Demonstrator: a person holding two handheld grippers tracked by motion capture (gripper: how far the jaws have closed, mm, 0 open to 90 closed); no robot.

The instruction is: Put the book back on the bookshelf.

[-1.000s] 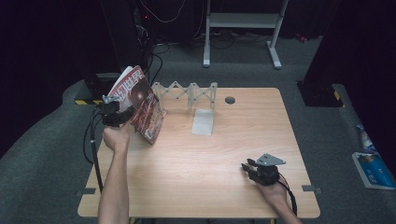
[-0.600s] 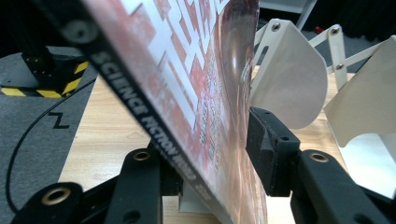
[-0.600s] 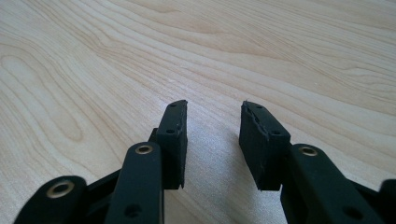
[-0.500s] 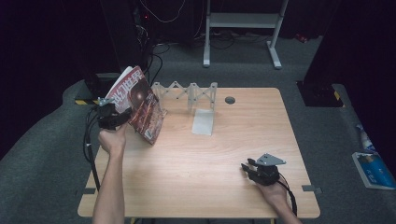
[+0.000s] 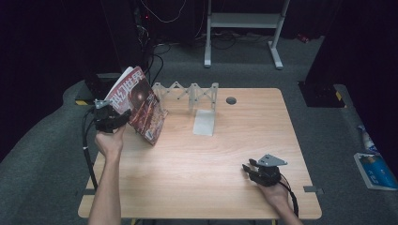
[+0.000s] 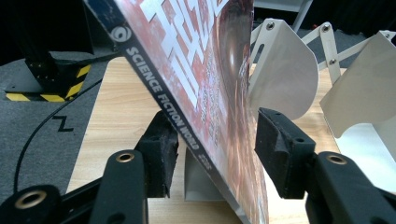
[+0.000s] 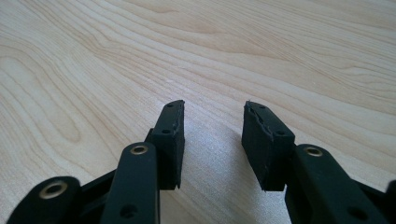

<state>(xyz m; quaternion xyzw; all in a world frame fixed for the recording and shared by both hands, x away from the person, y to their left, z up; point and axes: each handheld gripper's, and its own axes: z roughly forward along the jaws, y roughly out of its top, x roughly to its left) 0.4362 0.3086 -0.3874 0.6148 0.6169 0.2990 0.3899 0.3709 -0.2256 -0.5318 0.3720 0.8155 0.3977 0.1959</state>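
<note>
Left gripper (image 6: 212,140) has just been opening around the magazine (image 6: 201,79), pads clear; leaning unheld on the rack (image 5: 187,91), it could topple.

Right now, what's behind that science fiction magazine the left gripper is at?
Behind the magazine stands a white accordion-style rack whose panels fan out to its right. The magazine covers the rack's left end and whatever it leans on. The left gripper has just been opening, magazine between its jaws.
</note>
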